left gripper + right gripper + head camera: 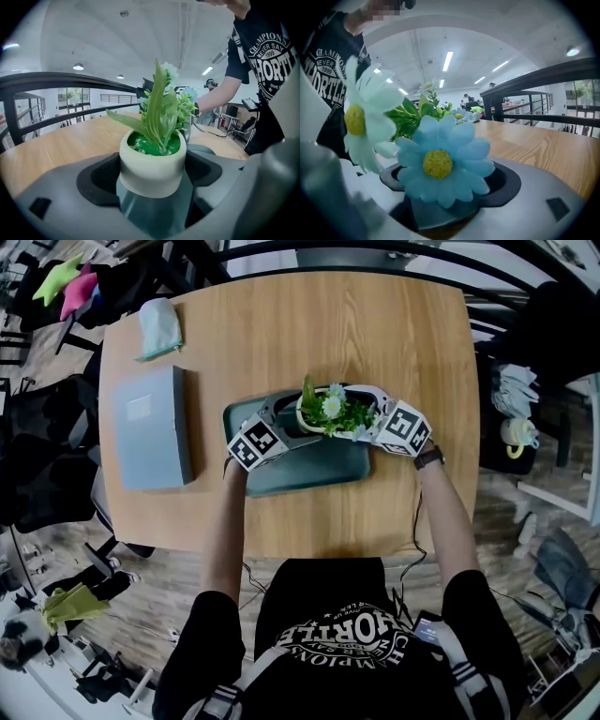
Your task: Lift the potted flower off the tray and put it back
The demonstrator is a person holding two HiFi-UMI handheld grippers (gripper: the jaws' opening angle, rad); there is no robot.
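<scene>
The hand-held gripper's (450,177) grey jaws stand wide apart. A blue flower (438,164) fills the gap between them and hides whether the black pads touch anything behind it. A white flower (361,119) looms near left, with leaves (410,117) beyond it. A patch of teal tray (440,213) shows under the blue flower. The table (543,150) stretches right, below a black railing (543,75). A person (328,70) in a black shirt is at left.

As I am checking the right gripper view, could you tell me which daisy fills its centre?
The pale blue daisy, large in the middle of the picture; the white daisy sits off at the left edge.
</scene>
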